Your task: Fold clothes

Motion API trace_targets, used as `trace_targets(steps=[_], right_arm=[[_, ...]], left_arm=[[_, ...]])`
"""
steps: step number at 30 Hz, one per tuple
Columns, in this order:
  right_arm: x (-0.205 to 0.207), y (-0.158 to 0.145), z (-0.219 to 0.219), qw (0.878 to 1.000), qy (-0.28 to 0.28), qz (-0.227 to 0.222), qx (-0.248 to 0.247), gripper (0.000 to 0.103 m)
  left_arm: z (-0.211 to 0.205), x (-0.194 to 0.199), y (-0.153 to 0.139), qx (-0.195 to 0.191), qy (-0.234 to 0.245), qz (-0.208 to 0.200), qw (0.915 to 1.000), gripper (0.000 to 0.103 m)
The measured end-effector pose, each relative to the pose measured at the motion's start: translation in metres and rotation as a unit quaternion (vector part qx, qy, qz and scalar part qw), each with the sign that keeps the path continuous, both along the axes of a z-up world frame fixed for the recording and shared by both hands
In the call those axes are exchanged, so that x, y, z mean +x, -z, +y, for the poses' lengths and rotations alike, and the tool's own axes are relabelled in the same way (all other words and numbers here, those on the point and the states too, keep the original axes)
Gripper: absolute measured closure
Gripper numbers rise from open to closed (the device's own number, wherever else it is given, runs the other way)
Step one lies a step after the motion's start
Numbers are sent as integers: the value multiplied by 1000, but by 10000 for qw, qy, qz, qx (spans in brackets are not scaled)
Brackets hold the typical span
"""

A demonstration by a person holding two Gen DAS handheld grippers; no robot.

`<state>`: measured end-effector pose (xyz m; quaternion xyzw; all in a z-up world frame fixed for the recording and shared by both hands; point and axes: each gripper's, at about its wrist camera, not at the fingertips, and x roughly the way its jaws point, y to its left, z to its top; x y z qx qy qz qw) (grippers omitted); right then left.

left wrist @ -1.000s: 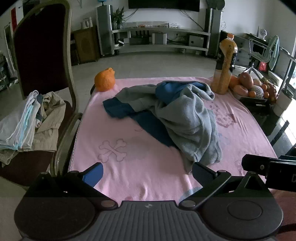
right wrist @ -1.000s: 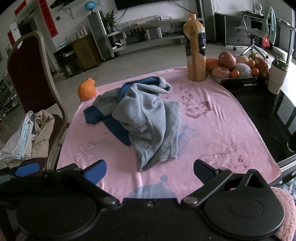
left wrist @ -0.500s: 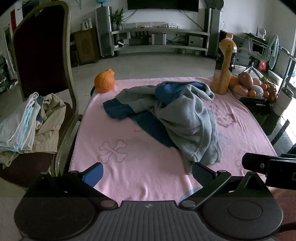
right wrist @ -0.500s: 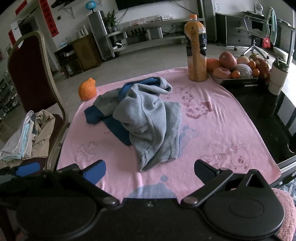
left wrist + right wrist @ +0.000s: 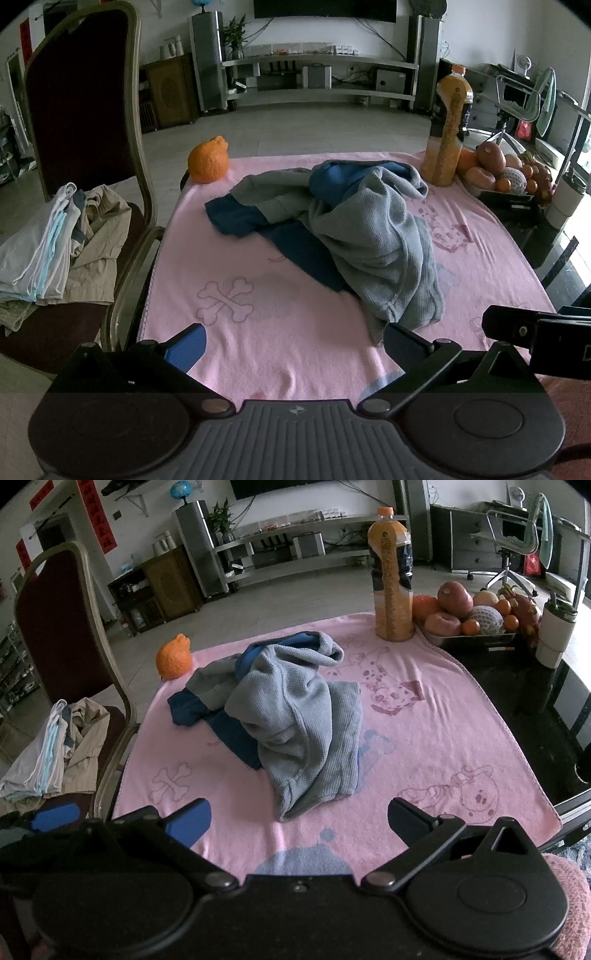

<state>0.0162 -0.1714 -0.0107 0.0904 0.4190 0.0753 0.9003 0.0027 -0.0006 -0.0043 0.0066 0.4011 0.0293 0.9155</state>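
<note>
Nothing has visibly moved since the earlier frames: the crumpled grey-and-blue garment (image 5: 354, 236) lies mid-tabletop (image 5: 258, 332), both the left claw (image 5: 293, 347) and right claw (image 5: 299, 819) released, empty; a careless pull could topple the juice bottle (image 5: 392, 583).

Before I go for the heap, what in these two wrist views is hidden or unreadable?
- Grey-and-blue garment: crumpled; collar, sleeves and hems folded under in both views, and whether it is one piece or two.
- Clothes on the chair: cut by the left edge in the left wrist view.
- Bottle label: too small to read.
</note>
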Motion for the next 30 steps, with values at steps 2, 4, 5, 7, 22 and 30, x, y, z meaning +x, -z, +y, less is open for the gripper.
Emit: trace_targets(steps=[2, 4, 5, 7, 22, 30], right_arm=[[0, 0, 0, 10000, -3, 0, -2, 0], [0, 1, 1, 10000, -1, 6, -5, 0], [0, 1, 1, 10000, -3, 8, -7, 0], [0, 1, 1, 10000, -10, 17, -9, 0], [22, -9, -8, 9998, 126, -106, -75, 0], [73, -28, -2, 9996, 90, -258, -69, 0]], left_arm=[[0, 0, 0, 7, 0, 4, 10000, 1], [0, 0, 1, 7, -4, 8, 10000, 1], [0, 0, 1, 5, -6, 12, 10000, 1], [0, 1, 1, 42, -137, 26, 9999, 1], [30, 16, -3, 117, -484, -95, 9987, 1], [71, 59, -19, -54, -954, -457, 9944, 3]])
